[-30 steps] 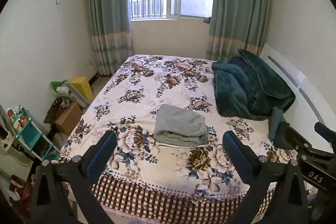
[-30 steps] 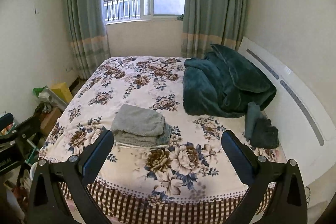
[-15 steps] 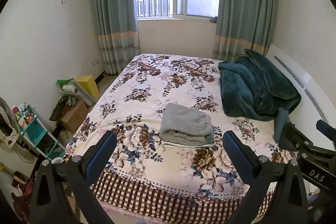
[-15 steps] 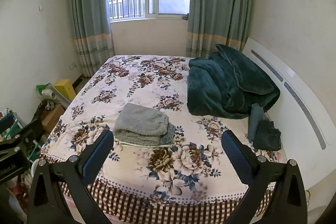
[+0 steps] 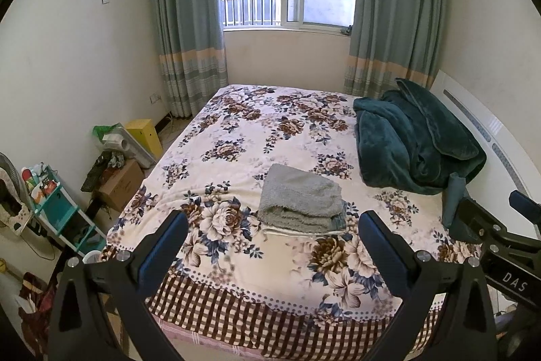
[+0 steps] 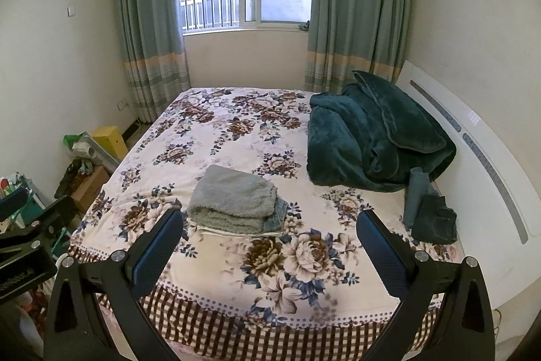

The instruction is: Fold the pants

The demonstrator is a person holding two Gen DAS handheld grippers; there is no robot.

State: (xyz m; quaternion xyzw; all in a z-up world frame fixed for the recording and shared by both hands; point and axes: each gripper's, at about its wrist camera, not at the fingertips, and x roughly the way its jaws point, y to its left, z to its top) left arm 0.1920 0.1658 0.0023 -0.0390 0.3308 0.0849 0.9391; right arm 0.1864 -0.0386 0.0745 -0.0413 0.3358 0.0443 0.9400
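Folded grey fleecy pants [image 5: 299,197] lie in a neat stack on the flowered bed sheet [image 5: 236,137], near the front middle of the bed; they also show in the right wrist view [image 6: 235,198]. A folded bluish garment and a white one peek out beneath them. My left gripper [image 5: 274,246] is open and empty, held back over the bed's foot edge. My right gripper [image 6: 270,246] is open and empty too, equally far from the stack. The right gripper's body [image 5: 497,242] shows at the right of the left wrist view.
A bunched dark teal blanket [image 6: 375,137] lies at the bed's right side, with small teal folded cloths [image 6: 429,208] by the white headboard [image 6: 480,158]. Cardboard boxes [image 5: 121,185], a yellow box and a teal shelf [image 5: 57,208] stand on the floor at left.
Both grippers have drawn back and up from the bed, so the stack looks smaller and farther. Both stay open. The pants have not moved.
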